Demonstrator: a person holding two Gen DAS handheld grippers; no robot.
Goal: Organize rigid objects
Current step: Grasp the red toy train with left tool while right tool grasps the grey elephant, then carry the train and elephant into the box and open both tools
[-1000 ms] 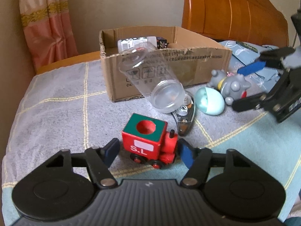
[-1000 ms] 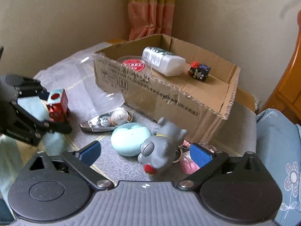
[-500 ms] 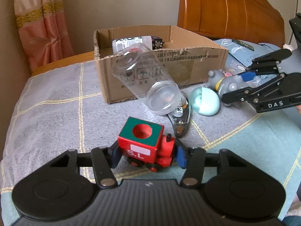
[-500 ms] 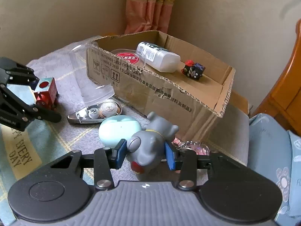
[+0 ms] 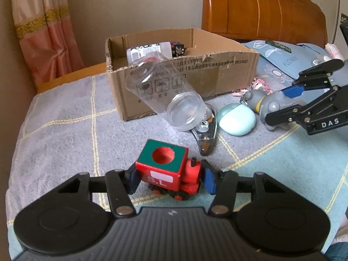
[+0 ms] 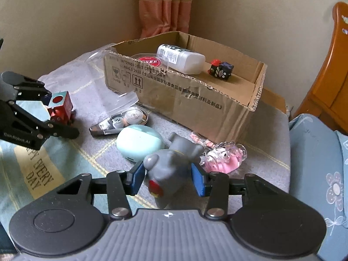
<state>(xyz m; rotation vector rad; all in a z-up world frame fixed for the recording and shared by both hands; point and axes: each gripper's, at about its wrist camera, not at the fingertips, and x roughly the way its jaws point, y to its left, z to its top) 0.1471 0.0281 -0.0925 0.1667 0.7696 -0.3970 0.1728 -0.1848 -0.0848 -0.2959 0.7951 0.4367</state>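
My left gripper [image 5: 169, 180] is shut on a red toy train [image 5: 167, 169] with a green top, held just off the blanket; the train also shows in the right wrist view [image 6: 61, 106]. My right gripper [image 6: 168, 179] is shut on a grey rubber animal toy [image 6: 169, 165], seen from the left wrist view [image 5: 267, 104] too. The open cardboard box [image 5: 228, 74] stands behind, holding a white bottle [image 6: 180, 58], a dark cube toy [image 6: 221, 70] and a red-lidded tub [image 6: 150, 62].
A clear plastic jar [image 5: 165, 95] leans against the box front. A mint egg-shaped case [image 6: 139, 142], a silver oval case [image 6: 121, 121] and a pink keychain [image 6: 224, 158] lie on the checked blanket. A wooden headboard [image 5: 261, 10] rises behind.
Both grippers closed from open: the left on the red train, the right on the grey toy. Both toys are slightly raised, and the views pulled back a little.
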